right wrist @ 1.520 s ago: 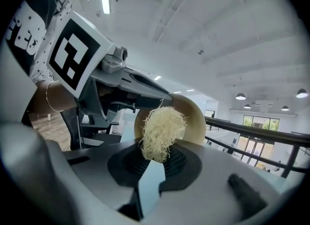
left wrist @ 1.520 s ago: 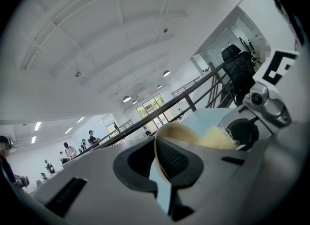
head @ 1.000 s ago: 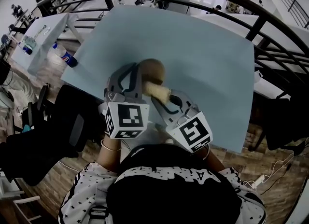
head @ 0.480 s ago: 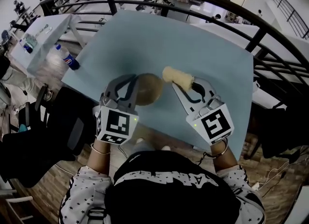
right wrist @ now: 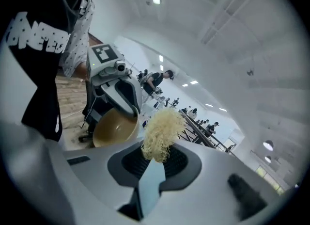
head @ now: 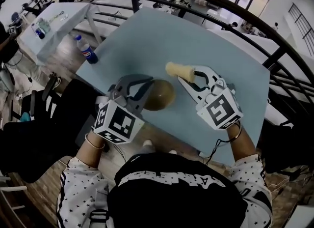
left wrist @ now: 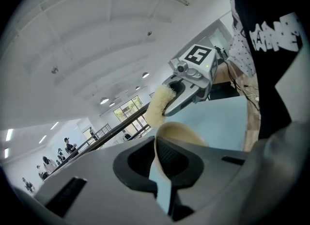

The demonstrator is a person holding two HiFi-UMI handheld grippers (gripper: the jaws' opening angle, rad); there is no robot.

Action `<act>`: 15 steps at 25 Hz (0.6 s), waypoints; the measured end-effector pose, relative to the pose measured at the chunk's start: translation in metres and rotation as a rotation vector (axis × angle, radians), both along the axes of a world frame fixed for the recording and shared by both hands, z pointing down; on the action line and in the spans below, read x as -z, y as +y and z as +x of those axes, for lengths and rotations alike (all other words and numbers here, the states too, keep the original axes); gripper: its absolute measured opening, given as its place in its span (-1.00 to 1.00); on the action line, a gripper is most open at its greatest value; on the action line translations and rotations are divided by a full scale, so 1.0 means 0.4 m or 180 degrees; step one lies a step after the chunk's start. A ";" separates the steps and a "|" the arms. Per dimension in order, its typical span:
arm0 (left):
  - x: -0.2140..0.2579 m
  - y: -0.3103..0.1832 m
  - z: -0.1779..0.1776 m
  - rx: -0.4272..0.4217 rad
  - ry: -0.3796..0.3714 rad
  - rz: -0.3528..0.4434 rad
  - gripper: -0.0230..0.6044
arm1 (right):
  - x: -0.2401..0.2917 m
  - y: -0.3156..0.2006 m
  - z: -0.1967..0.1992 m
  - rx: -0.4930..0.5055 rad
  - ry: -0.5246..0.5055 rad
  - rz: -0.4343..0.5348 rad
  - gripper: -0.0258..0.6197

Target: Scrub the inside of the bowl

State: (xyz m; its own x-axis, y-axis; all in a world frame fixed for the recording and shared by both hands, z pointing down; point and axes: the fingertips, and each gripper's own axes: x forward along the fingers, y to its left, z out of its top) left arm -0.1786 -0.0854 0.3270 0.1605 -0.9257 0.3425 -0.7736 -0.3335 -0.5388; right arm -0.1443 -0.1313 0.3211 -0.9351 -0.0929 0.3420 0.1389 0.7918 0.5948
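A brown bowl (head: pixel 159 94) is above the light blue table (head: pixel 216 40), near its front edge, and my left gripper (head: pixel 146 90) is shut on the bowl's left rim. In the left gripper view the pale bowl rim (left wrist: pixel 180 136) sits between the closed jaws of the left gripper (left wrist: pixel 159 156). My right gripper (head: pixel 193 75) is shut on a pale yellow fibrous scrubber (head: pixel 177 70), held up and to the right of the bowl, apart from it. The right gripper view shows the scrubber (right wrist: pixel 159 131) in the right gripper (right wrist: pixel 155 160), with the bowl's inside (right wrist: pixel 115 127) facing it.
A cola bottle (head: pixel 88 55) lies past the table's left edge. A dark curved railing (head: pixel 245 15) runs behind the table. A black chair (head: pixel 59 119) stands at the left, close to my left arm. More tables and people are far off.
The right gripper has drawn the scrubber out of the bowl, up and to the right. The left gripper has shifted a little with the bowl still in it.
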 end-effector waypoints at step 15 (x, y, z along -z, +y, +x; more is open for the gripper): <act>0.004 0.009 -0.045 -0.0436 -0.0256 -0.0215 -0.85 | -0.057 0.057 -0.140 0.0750 0.1026 0.1119 -0.74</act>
